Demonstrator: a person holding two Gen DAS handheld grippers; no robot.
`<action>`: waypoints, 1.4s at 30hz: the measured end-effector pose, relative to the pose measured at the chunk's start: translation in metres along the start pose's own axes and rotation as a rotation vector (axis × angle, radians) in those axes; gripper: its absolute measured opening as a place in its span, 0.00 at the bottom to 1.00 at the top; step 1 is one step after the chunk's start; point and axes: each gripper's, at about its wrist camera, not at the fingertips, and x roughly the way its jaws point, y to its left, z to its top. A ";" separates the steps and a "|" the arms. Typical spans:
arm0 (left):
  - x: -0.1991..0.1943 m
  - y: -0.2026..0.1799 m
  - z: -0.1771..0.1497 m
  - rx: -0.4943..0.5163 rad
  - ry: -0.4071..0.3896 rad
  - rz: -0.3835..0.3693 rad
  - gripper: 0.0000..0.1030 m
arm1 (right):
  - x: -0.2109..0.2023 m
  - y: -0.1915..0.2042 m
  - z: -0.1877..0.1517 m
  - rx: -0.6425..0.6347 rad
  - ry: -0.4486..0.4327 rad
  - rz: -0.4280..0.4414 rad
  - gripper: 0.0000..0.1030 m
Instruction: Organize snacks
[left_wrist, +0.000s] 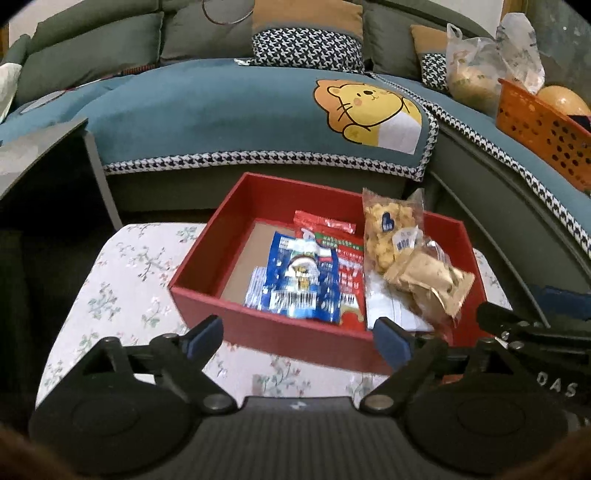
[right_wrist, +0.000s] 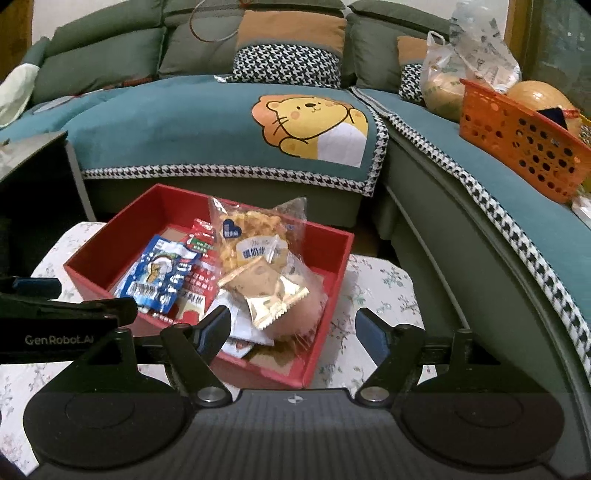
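Note:
A red box (left_wrist: 207, 258) (right_wrist: 334, 266) stands on a floral-cloth table (left_wrist: 122, 280) (right_wrist: 376, 295). Inside lie a blue snack packet (left_wrist: 299, 280) (right_wrist: 159, 277), a red packet (left_wrist: 343, 258) (right_wrist: 199, 273), a clear bag of yellow snacks (left_wrist: 388, 232) (right_wrist: 251, 240) and a beige packet (left_wrist: 432, 280) (right_wrist: 273, 295). My left gripper (left_wrist: 299, 341) is open and empty, in front of the box's near wall. My right gripper (right_wrist: 295, 332) is open and empty over the box's near right corner. Each gripper shows at the edge of the other's view.
A teal-covered sofa (left_wrist: 229, 118) (right_wrist: 192, 129) with a lion print curves behind and right of the table. An orange basket (left_wrist: 543, 136) (right_wrist: 517, 136) and plastic bags (left_wrist: 476, 62) sit on its right part. A dark side table (left_wrist: 40, 155) stands at left.

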 end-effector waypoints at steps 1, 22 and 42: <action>-0.003 -0.001 -0.003 0.003 0.001 0.010 0.97 | -0.003 -0.001 -0.002 0.007 0.002 0.003 0.79; -0.077 -0.007 -0.077 0.061 0.008 0.048 1.00 | -0.089 -0.001 -0.069 0.073 0.002 0.042 0.83; -0.122 0.001 -0.117 0.044 0.005 0.014 1.00 | -0.131 0.014 -0.107 0.071 -0.009 0.049 0.84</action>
